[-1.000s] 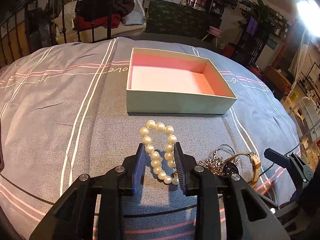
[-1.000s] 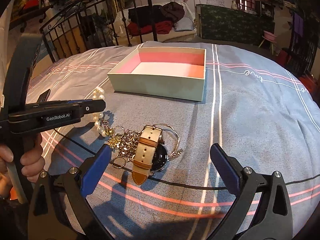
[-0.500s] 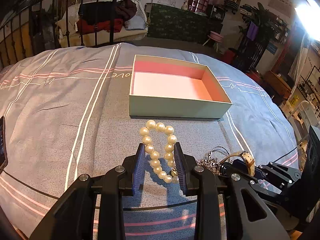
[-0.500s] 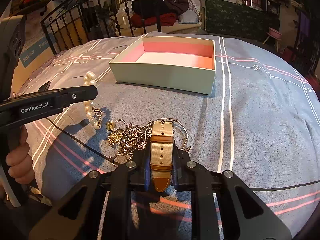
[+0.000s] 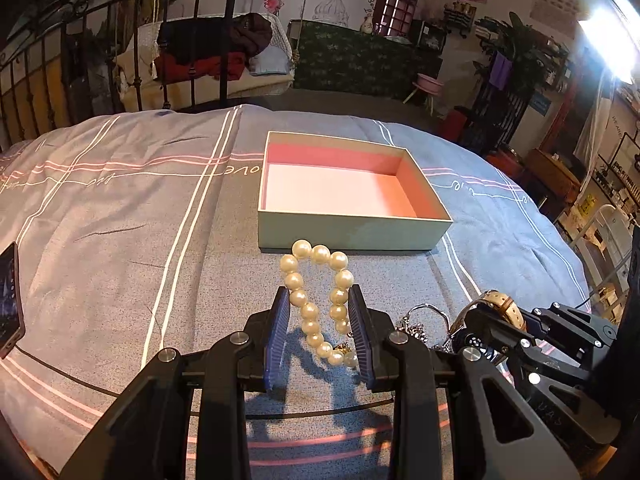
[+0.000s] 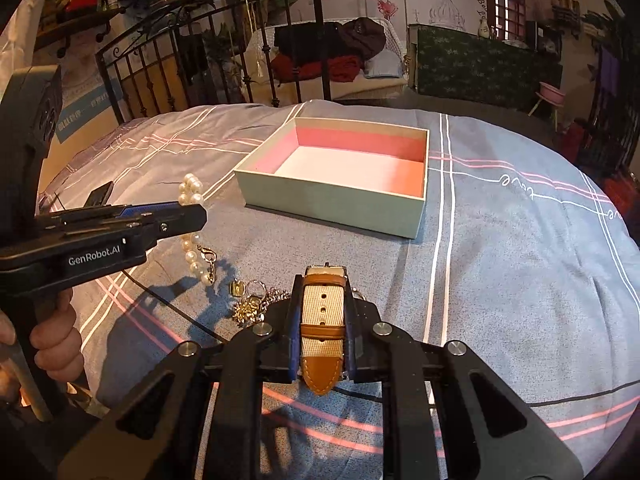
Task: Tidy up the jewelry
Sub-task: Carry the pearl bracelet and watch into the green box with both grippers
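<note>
Risk, judged: pearl bracelet (image 5: 318, 300), pinched in left gripper (image 5: 320, 330) above striped bedspread (image 5: 120, 216), could snag clasp on tangled chains (image 6: 256, 306) or slip sideways. Right gripper (image 6: 322, 332) was clamped on watch strap (image 6: 323, 320); watch case hidden, could swing. Bracelet loop long axis ran away from camera toward open gift box (image 5: 348, 236); strap likewise, tip toward camera. Box held nothing.

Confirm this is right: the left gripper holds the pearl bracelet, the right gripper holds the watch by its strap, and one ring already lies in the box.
Not quite: the box is empty, as the right wrist view shows. The left gripper does hold the pearl bracelet, and the right gripper holds the watch by its strap.
</note>
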`<state>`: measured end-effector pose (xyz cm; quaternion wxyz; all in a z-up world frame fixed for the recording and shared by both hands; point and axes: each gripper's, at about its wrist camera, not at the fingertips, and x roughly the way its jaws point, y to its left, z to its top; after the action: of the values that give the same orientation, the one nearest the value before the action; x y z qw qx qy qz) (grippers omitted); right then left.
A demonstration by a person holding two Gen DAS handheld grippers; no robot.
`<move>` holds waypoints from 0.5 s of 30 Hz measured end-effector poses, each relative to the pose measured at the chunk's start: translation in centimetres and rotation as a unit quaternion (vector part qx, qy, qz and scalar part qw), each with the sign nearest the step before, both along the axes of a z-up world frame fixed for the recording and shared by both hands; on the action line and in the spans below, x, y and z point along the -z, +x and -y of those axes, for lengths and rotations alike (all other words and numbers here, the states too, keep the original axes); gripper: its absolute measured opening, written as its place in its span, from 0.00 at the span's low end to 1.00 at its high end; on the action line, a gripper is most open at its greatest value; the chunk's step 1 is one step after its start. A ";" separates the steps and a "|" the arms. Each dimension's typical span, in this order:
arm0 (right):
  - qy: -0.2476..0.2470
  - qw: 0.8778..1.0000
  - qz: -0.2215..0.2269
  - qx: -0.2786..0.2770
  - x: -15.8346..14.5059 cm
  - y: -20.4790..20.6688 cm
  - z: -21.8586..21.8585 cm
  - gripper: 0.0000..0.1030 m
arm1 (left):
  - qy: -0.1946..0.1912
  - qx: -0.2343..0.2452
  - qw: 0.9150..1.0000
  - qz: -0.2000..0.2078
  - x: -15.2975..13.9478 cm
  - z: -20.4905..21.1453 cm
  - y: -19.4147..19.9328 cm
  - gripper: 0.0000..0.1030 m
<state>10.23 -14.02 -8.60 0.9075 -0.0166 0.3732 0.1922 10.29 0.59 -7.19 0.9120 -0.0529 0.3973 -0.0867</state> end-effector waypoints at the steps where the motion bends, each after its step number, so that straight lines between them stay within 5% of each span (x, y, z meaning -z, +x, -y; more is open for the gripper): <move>1: 0.000 1.000 0.007 0.001 -0.4 0.1 0.1 0.17 | 0.001 0.001 1.000 0.004 -0.3 0.0 0.0 0.29; 10: 0.021 0.999 0.043 0.001 -4.0 2.3 1.7 0.17 | -0.036 0.013 0.998 0.046 -3.7 -0.5 1.0 0.29; 15: 0.014 0.998 0.059 -0.003 -5.1 3.7 1.6 0.17 | -0.023 0.013 0.998 0.064 -4.8 0.0 2.4 0.29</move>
<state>13.92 -15.59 -3.49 0.9275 -0.0162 0.3160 0.1989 12.69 0.59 -2.36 0.9328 -0.0634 0.3371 -0.1108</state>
